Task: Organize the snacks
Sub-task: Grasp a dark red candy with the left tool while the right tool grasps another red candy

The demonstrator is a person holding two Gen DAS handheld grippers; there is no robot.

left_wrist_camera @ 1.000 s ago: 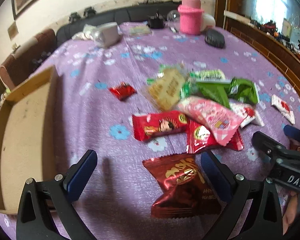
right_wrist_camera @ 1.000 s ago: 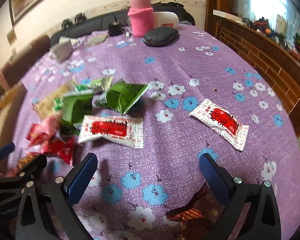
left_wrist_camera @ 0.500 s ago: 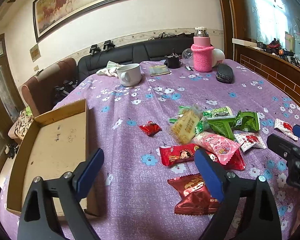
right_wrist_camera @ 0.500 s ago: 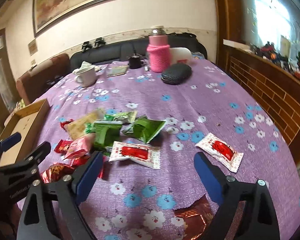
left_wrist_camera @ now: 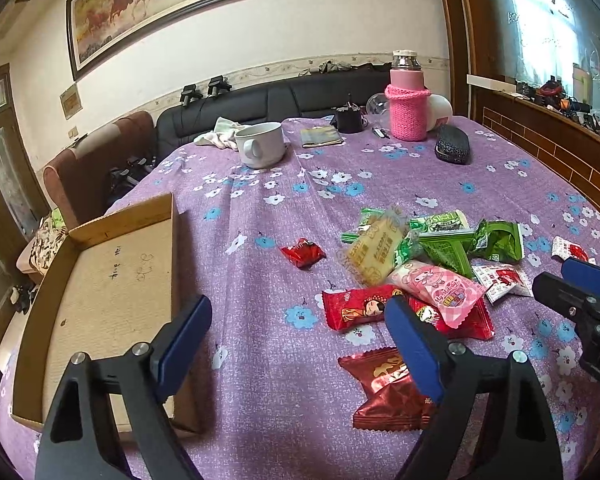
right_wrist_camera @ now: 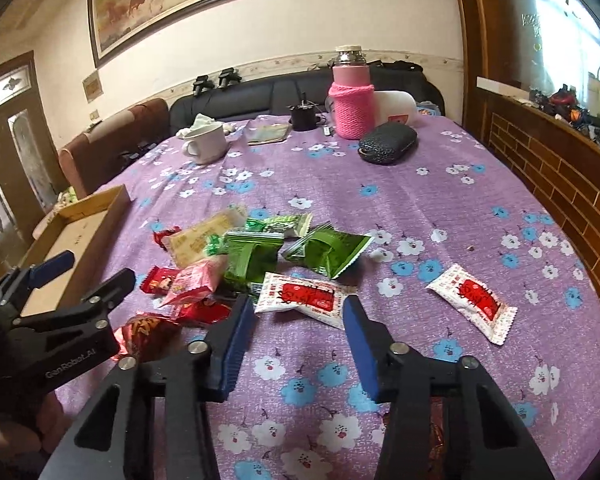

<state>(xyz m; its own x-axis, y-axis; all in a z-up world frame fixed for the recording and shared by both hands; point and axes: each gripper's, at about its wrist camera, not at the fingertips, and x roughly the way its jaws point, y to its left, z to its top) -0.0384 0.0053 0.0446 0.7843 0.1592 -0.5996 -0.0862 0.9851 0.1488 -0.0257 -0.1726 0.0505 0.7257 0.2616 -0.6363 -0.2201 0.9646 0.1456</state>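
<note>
Two grippers over the purple floral tablecloth [left_wrist_camera: 260, 360]: left gripper [left_wrist_camera: 300, 344] wide apart, closing slightly, empty; right gripper [right_wrist_camera: 296, 336] closing, narrower, empty. Pile of foil snack packets [right_wrist_camera: 252, 260] mid-table. Only left view: whole shallow cardboard tray [left_wrist_camera: 100, 300]. Only right: lone white-red packet [right_wrist_camera: 472, 300].

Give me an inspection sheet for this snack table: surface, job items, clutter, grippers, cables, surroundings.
Surface: purple floral tablecloth, wrinkled.
Job's things: heap of foil snack packets, green, red, pink and yellow, overlapping; small red wrapped candy lying apart; white-and-red sachet lying apart; shallow cardboard box with no snacks in it.
Clutter: white ceramic mug, pink knit-sleeved flask, black oval case, at the far end.
Grippers: left gripper open; right gripper jaws just closing, nothing between them.
Cables: nothing seen.
Surroundings: black sofa, framed horse painting.
</note>
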